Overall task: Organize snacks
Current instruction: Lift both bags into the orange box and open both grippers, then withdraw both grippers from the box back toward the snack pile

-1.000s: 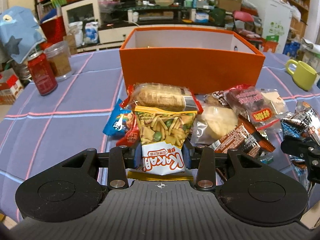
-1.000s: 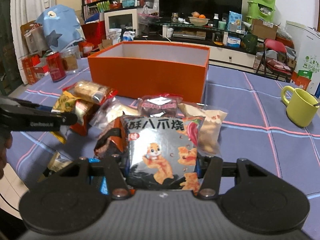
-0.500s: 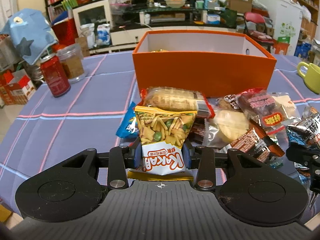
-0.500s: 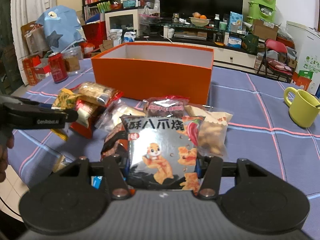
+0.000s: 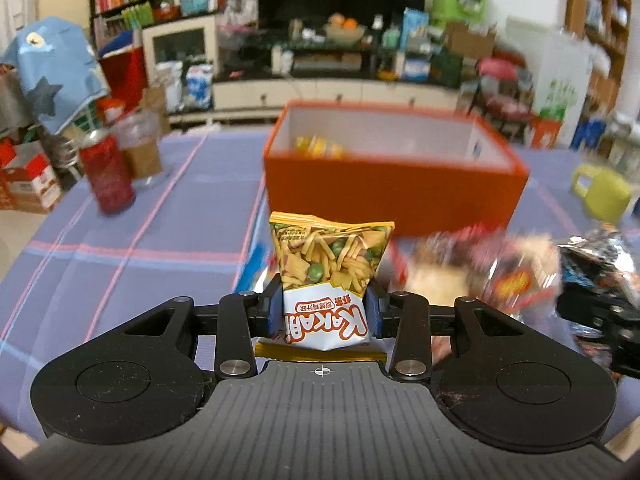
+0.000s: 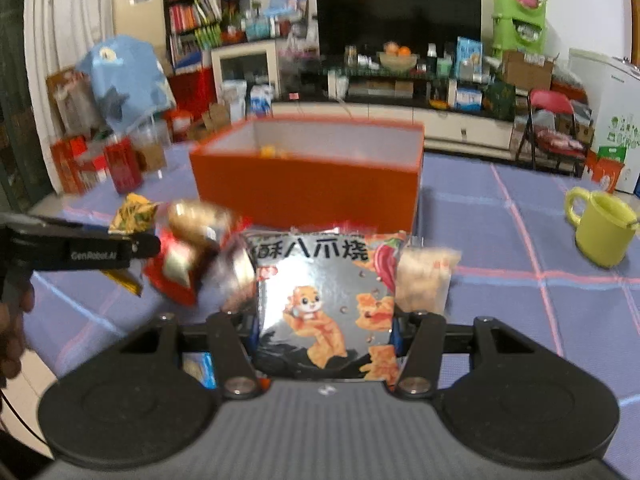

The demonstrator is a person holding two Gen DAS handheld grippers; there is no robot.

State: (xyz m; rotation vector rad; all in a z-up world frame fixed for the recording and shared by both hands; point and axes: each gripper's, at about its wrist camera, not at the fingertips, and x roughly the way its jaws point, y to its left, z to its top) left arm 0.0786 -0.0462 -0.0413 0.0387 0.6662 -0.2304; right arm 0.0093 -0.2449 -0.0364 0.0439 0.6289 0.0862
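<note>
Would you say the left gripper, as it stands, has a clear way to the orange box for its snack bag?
Probably yes: the left gripper holds the snack bag raised, the orange box is open-topped straight ahead, and nothing stands between.

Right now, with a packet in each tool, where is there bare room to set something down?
Bare cloth lies between the red can and the orange box, and between that box and the yellow mug. Most of the box floor looks open beside one yellow packet. It is crowded in front of the box, where the loose snack pile sits.
</note>
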